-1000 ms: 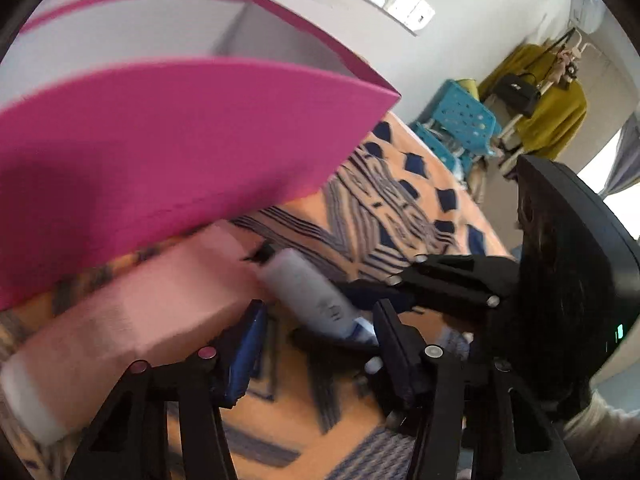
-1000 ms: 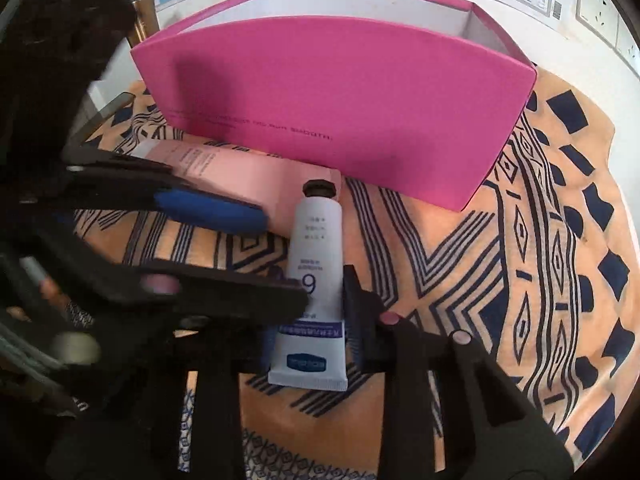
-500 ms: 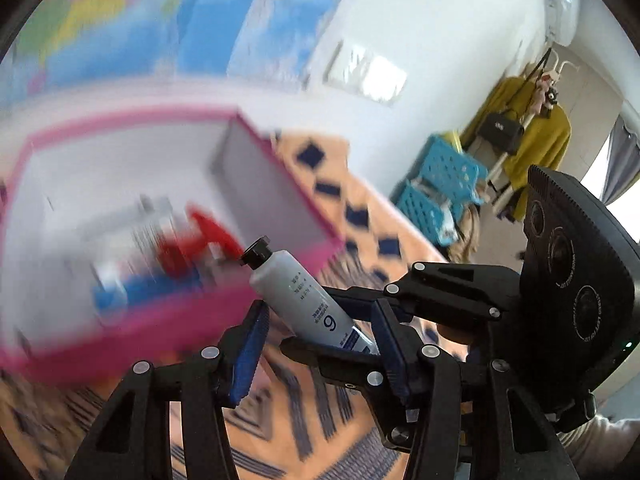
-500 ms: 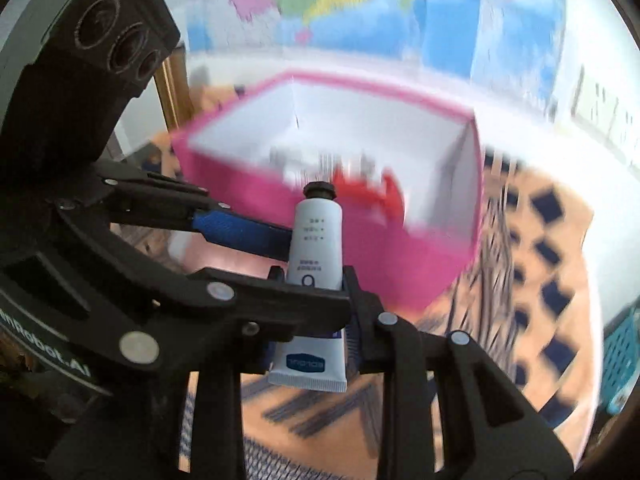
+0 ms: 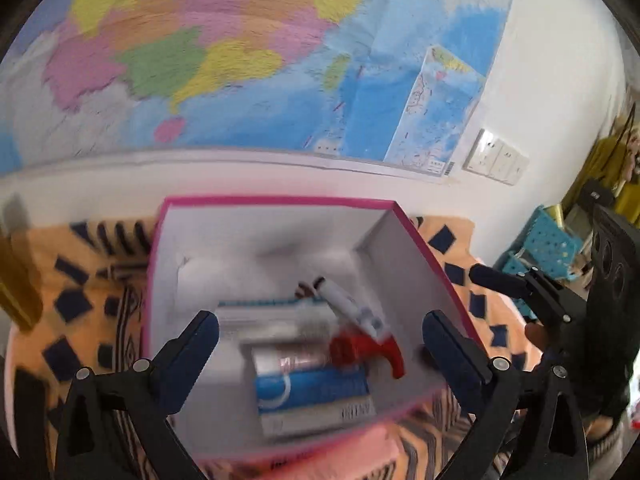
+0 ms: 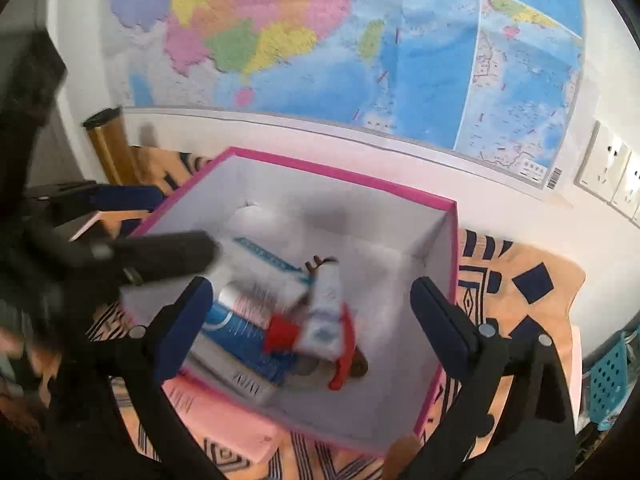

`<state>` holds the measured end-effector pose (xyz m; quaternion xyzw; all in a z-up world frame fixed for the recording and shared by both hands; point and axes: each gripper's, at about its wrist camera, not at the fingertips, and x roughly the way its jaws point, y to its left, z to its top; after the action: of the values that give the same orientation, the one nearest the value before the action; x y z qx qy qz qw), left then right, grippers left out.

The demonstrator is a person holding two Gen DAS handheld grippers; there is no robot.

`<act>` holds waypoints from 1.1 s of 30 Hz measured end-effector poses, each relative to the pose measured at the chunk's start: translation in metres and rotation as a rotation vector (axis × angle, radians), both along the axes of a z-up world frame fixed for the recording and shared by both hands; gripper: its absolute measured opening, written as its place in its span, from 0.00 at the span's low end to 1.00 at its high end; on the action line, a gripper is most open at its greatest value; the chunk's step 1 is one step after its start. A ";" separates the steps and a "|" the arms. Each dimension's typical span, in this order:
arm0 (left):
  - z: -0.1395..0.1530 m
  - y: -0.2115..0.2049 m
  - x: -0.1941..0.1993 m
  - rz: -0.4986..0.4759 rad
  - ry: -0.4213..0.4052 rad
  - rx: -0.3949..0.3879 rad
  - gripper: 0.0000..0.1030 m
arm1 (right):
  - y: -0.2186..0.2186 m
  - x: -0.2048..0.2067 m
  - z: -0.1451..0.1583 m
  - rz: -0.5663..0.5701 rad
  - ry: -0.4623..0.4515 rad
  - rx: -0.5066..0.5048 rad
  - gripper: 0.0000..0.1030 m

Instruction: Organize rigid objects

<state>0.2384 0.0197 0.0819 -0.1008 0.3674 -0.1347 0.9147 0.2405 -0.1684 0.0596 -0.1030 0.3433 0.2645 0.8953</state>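
Note:
A pink box (image 5: 280,201) with white inner walls (image 6: 400,188) stands on the patterned cloth. Inside it lies the white tube with a black cap (image 5: 352,308) (image 6: 326,304), across a red pump head (image 5: 372,350) (image 6: 280,334) and blue-and-white cartons (image 5: 316,392) (image 6: 240,336). My left gripper (image 5: 320,332) hovers above the box, its jaws opening, wide apart, with nothing pressed between them. My right gripper (image 6: 316,308) hangs beside it, jaws likewise opening, with the tube below and clear of its pads. One finger of each gripper shows in the other's view, blurred.
A pale pink carton (image 6: 212,412) lies against the box's near wall. The orange cloth with dark blue patches (image 6: 532,280) covers the table. A map (image 5: 240,60) and wall sockets (image 5: 496,158) are behind; a wooden post (image 6: 108,148) stands back left, turquoise baskets (image 5: 552,244) right.
Both grippers rose from the cloth to above the pink box with the white tube held between them. Their jaws then spread wide and the tube dropped into the box.

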 end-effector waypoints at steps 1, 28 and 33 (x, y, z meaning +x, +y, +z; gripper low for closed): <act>-0.004 0.005 -0.016 -0.025 -0.010 -0.010 1.00 | -0.007 -0.009 0.002 0.015 -0.011 0.022 0.97; -0.147 -0.014 -0.069 -0.118 0.187 0.119 1.00 | 0.028 -0.058 -0.142 0.252 0.189 -0.154 0.88; -0.145 -0.006 -0.076 -0.118 0.169 0.082 0.85 | 0.021 -0.052 -0.137 0.206 0.177 -0.127 0.54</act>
<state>0.1628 0.0136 -0.0631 -0.0526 0.4535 -0.1640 0.8745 0.1890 -0.1470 -0.0778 -0.1705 0.4247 0.3406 0.8213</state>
